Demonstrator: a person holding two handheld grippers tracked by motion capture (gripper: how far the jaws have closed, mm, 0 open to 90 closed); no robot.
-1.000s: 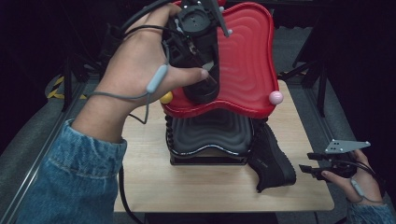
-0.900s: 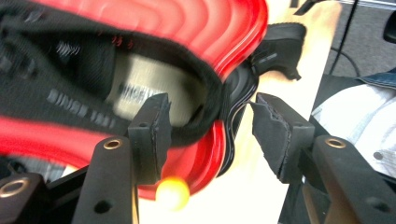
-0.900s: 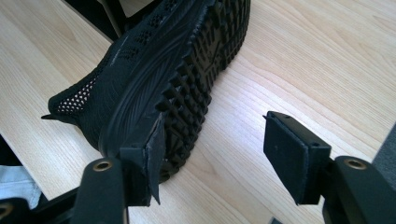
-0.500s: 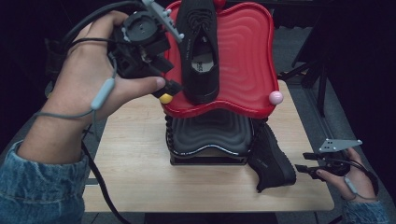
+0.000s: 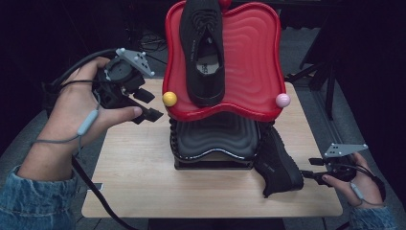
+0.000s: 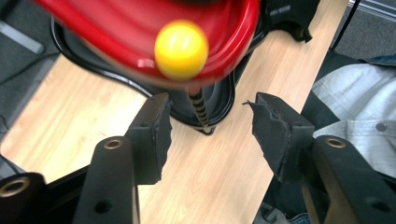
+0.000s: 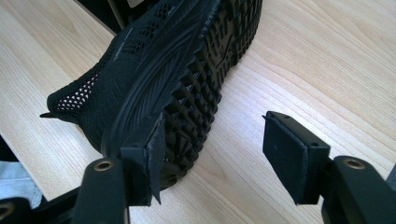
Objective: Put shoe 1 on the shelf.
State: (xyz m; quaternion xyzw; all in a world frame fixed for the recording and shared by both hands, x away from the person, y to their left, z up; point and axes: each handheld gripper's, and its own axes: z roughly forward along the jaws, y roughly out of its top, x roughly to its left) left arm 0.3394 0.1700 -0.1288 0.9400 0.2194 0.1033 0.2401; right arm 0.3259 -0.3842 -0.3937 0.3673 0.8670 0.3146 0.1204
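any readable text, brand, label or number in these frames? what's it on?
Nothing can be read.
White print on the insole of the black shoe on the red tray: too small and blurred.
Pale marking on the shoe's side, near the laces: illegible.
White print on the dark item at the left gripper view's top edge: blurred.

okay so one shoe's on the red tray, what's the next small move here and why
Probably ease the right gripper forward and close on the black shoe lying on its side on the table; its open jaws already sit at the sole, while the open left gripper holds nothing.
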